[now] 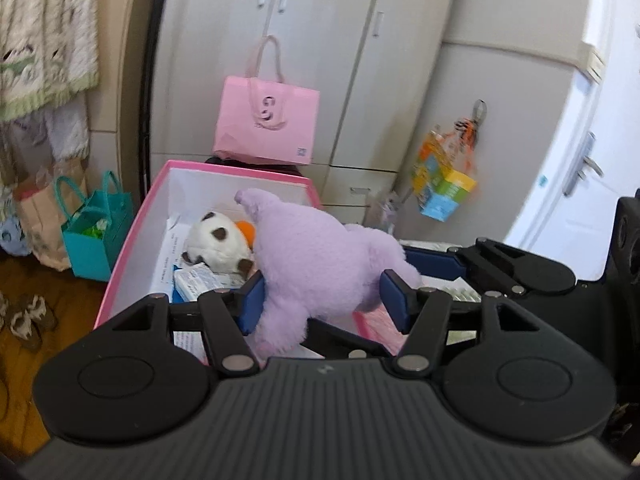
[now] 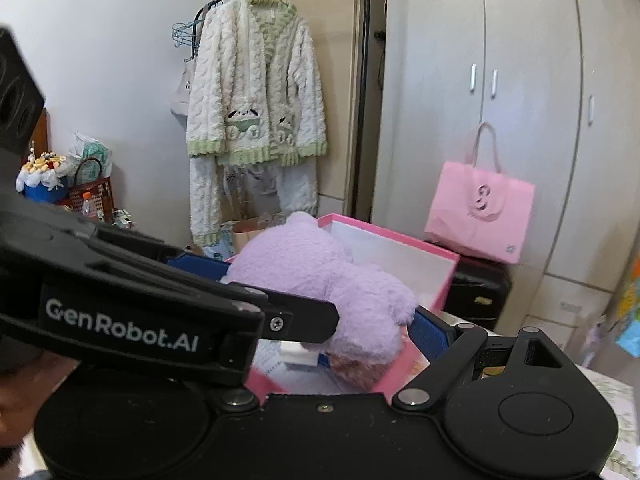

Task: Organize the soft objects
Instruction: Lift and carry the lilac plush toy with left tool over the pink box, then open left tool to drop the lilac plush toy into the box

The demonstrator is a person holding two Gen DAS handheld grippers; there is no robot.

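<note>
A lilac plush toy (image 1: 316, 256) hangs over the open pink box (image 1: 132, 236), which has white inner walls. My left gripper (image 1: 326, 298) has its blue pads closed on the toy's lower part. A white plush with brown spots and an orange beak (image 1: 218, 242) lies inside the box, beside some papers. In the right wrist view the lilac toy (image 2: 320, 276) sits above the pink box (image 2: 444, 280); my right gripper (image 2: 360, 320) touches it with one blue pad (image 2: 426, 330), while the left gripper's body hides its other finger.
A pink paper bag (image 1: 266, 124) stands behind the box on a dark case (image 2: 476, 292). A teal bag (image 1: 96, 232) sits on the wood floor at left. A cream cardigan (image 2: 256, 84) hangs on a rack. White wardrobes (image 1: 320, 40) fill the back. A colourful bag (image 1: 444, 184) hangs at right.
</note>
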